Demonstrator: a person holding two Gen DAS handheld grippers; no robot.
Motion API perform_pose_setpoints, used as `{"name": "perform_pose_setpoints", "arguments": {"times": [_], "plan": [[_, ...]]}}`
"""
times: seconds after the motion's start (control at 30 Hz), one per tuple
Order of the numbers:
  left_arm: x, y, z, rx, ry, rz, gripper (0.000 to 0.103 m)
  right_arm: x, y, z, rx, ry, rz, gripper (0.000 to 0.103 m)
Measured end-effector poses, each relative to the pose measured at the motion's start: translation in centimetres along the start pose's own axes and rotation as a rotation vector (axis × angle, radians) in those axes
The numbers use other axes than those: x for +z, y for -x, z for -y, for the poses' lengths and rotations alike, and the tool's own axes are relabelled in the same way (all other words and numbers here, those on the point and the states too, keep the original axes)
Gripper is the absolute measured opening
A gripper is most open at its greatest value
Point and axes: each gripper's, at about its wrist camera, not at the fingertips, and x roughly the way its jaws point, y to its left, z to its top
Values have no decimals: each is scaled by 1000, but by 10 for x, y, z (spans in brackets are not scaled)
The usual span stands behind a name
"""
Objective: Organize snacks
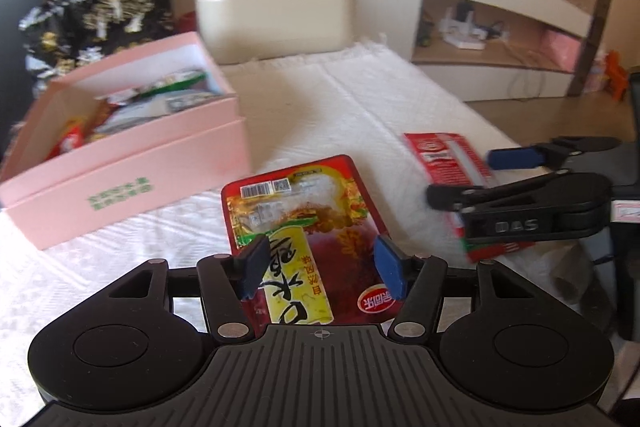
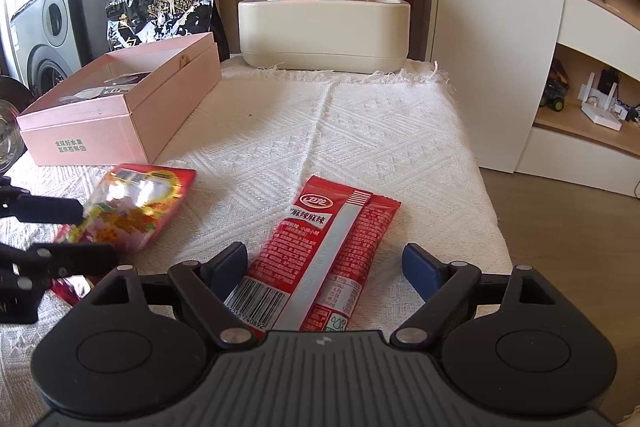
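Note:
A red and yellow snack packet (image 1: 304, 211) lies flat on the white cloth, also seen in the right wrist view (image 2: 132, 207). My left gripper (image 1: 322, 267) is open just over its near half, one blue pad above each side edge. A long red snack packet (image 2: 320, 247) with a pale stripe lies to the right, its near end between the fingers of my open right gripper (image 2: 324, 267); the pads stand clear of it. From the left wrist camera the right gripper (image 1: 476, 177) straddles that packet (image 1: 444, 159). The pink box (image 1: 120, 163) at left holds several snacks.
A cream tissue box (image 2: 324, 27) stands at the far end of the white cloth (image 2: 320, 131), with a black and gold bag (image 2: 160, 7) behind the pink box (image 2: 80, 131). The table's edge drops off on the right to a wood floor (image 2: 560, 211) and shelves.

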Motion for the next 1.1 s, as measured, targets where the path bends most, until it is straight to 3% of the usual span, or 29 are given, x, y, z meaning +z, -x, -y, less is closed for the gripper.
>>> {"name": "perform_pose_setpoints", "arguments": {"times": [0.23, 0.37, 0.5, 0.87, 1.1], "plan": [[-4, 1, 2, -37, -15, 18, 66, 0, 0, 0, 0, 1, 0, 86], [-4, 4, -1, 25, -42, 16, 67, 0, 0, 1, 0, -1, 0, 86], [-3, 7, -8, 40, -26, 19, 67, 0, 0, 1, -1, -1, 0, 86], [4, -8, -22, -75, -44, -35, 68, 0, -1, 2, -1, -1, 0, 86], [8, -14, -15, -44, -57, -42, 72, 0, -1, 2, 0, 0, 0, 86]]}}
